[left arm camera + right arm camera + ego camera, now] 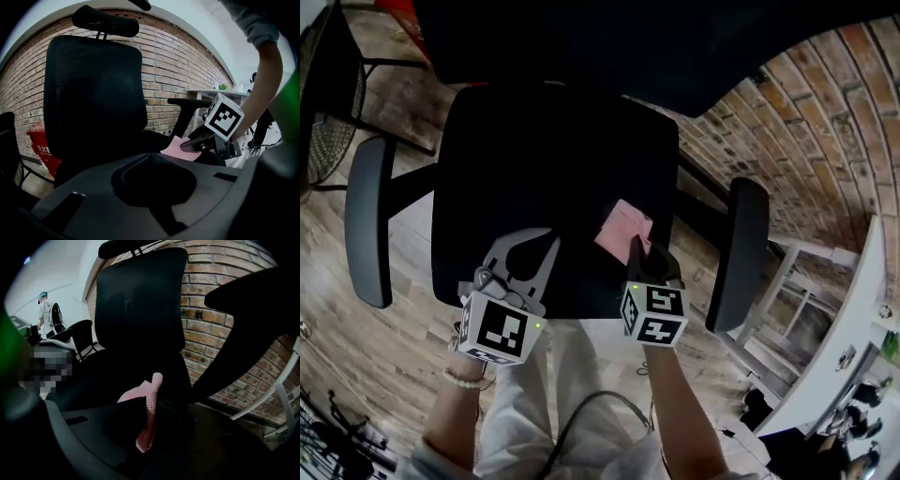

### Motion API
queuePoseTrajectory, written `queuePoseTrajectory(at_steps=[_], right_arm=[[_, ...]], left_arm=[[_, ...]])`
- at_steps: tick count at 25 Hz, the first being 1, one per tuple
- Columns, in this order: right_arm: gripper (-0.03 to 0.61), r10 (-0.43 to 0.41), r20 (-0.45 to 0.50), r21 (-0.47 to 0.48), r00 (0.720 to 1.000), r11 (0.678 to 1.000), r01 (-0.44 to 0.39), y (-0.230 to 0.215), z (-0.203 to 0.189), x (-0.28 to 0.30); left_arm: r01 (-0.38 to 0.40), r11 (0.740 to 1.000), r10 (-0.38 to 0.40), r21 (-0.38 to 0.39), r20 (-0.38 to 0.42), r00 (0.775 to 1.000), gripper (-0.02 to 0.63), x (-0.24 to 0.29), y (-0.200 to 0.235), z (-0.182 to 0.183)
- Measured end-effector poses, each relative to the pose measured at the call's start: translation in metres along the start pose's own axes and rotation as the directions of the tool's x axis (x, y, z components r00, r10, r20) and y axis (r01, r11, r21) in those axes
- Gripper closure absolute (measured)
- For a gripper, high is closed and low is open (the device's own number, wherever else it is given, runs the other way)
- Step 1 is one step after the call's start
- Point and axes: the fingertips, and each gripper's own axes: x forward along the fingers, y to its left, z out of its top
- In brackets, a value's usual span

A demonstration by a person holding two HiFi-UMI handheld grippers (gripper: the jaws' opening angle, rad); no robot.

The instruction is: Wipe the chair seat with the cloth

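The black office chair seat (pixel 534 159) fills the middle of the head view. On its front right part lies a pink cloth (pixel 623 228), and my right gripper (pixel 639 251) is shut on its near edge. In the right gripper view the cloth (pixel 149 423) hangs pinched between the dark jaws, with the backrest (pixel 140 301) behind it. My left gripper (pixel 530 246) hovers over the seat's front left, its grey jaws shut with nothing in them. From the left gripper view the cloth (pixel 174 149) shows flat on the seat under the right gripper (pixel 192 143).
Armrests stand at the seat's left (pixel 370 220) and right (pixel 739 253). A brick wall (pixel 806 122) runs behind the chair, a white table frame (pixel 853 319) is at the right, and a red bin (pixel 42 145) is behind the chair. A person (pixel 45 310) stands far off.
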Motion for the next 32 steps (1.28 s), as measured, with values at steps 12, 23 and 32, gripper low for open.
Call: queuePoseTrajectory(at_steps=[12,23,32], right_arm=[[0.523,0.031,-0.041,-0.042,0.999,0.999,-0.032,-0.001,-0.028,-0.011],[0.523,0.221,-0.035,-0.135,0.975,0.965,-0.224,0.087,-0.008,0.019],[0.523,0.472,-0.072,-0.296,0.878,0.831,-0.471,0.206,0.002,0.023]], left_arm=[[0.027,1.0,-0.027,0.005,0.007,1.0,0.595,0.007,-0.014,0.007],[-0.094,0.994,0.094,-0.062,0.007,0.996,0.595,-0.027,0.019,-0.019],[-0.233,0.963,0.234,-0.135,-0.016,0.972,0.595,-0.085,0.042,-0.051]])
